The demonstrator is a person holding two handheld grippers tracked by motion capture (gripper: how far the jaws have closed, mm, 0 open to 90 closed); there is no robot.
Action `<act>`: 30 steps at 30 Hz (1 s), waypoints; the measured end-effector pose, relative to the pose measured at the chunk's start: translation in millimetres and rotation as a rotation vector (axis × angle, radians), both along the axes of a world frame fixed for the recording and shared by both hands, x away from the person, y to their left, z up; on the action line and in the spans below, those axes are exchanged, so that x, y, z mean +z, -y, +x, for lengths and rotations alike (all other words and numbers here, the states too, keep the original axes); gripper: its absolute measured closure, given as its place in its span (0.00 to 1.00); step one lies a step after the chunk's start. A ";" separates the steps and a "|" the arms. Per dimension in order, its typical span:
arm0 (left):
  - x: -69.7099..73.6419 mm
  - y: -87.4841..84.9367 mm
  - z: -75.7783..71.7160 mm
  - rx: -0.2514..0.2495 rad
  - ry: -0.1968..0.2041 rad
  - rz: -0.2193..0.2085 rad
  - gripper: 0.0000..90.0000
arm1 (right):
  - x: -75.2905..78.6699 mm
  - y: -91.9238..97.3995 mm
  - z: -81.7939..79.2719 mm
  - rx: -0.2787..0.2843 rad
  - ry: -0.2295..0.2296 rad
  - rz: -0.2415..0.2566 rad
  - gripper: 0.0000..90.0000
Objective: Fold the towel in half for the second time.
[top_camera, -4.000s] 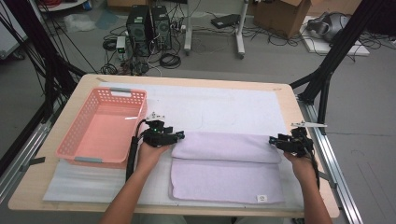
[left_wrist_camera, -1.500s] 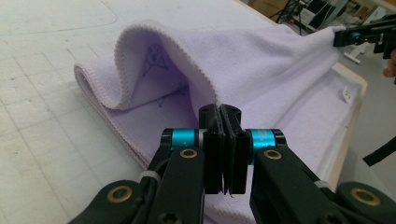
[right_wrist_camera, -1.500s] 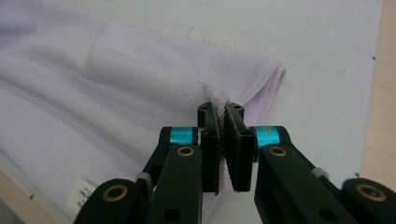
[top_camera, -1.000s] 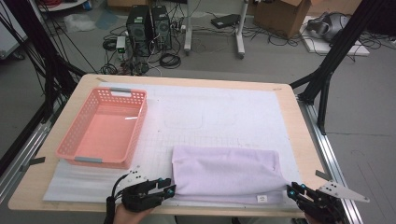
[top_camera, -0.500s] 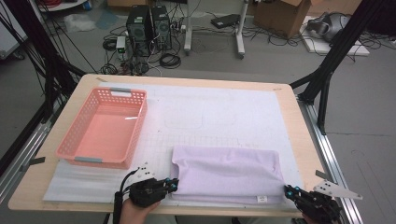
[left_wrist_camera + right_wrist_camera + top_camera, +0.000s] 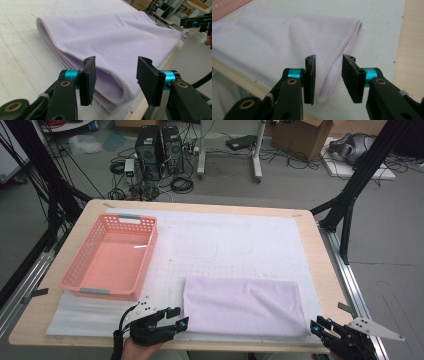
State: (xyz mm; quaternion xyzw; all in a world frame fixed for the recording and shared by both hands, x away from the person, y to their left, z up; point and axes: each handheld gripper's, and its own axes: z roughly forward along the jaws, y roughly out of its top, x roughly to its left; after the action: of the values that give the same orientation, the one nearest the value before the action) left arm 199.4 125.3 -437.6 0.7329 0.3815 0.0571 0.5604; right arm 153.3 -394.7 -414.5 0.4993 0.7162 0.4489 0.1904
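A pink plastic basket point(image 6: 111, 259) sits at the far left of the bench point(image 6: 55, 312), on a white mat point(image 6: 240, 240), with nothing visible inside it.

Near the front edge, left of centre, a hand holds the left gripper point(image 6: 175, 322). Its jaws have just been opening and now stand apart. In the left gripper view the near left corner of the cloth lies between them, but the pads do not press on it.

The lilac towel point(image 6: 242, 306) lies folded into a long, flat rectangle across the near middle of the bench, its near edge close to the bench's front edge. The layered fold point(image 6: 75, 62) looks soft and thick, and the stack seems neat and square.

At the near right corner the right gripper point(image 6: 324, 330) hovers, with a grey three-cornered plate point(image 6: 376, 329) on top. Its jaws have also just been opening. The right gripper view looks along them at the towel's near right corner point(image 6: 324, 93), which lies between and beyond the pads, untouched.

By my reading, a fold has just been laid down and both corners let go. The next move could be another fold or a lift toward the basket. Either calls for both jaws to close again on all the layers together, evenly, so the stack does not slide apart.
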 end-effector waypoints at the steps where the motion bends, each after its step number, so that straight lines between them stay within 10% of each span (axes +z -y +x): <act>1: 0.0 0.1 2.7 0.009 0.003 -0.002 0.55 | -0.7 -1.3 2.9 -0.006 -0.001 -0.007 0.75; 15: 0.7 3.2 31.2 0.060 0.055 0.026 0.48 | -28.0 -23.8 67.7 -0.007 -0.130 -0.065 0.88; 21: 0.0 4.5 39.7 0.081 0.053 0.038 0.47 | -17.6 -16.4 65.6 -0.053 -0.064 -0.132 0.97; 25: -1.4 5.8 46.1 0.087 0.046 0.046 0.47 | -17.3 -10.8 64.8 -0.069 -0.098 -0.098 0.73; 30: -5.6 9.4 57.7 0.090 0.020 0.060 0.47 | -11.2 -7.5 67.4 -0.059 -0.039 -0.062 0.68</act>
State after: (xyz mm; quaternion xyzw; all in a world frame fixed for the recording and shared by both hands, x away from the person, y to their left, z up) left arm 257.2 115.9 -443.2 0.7307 0.4066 0.1010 0.5390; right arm 220.7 -387.1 -425.7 0.5228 0.7184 0.4107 0.2048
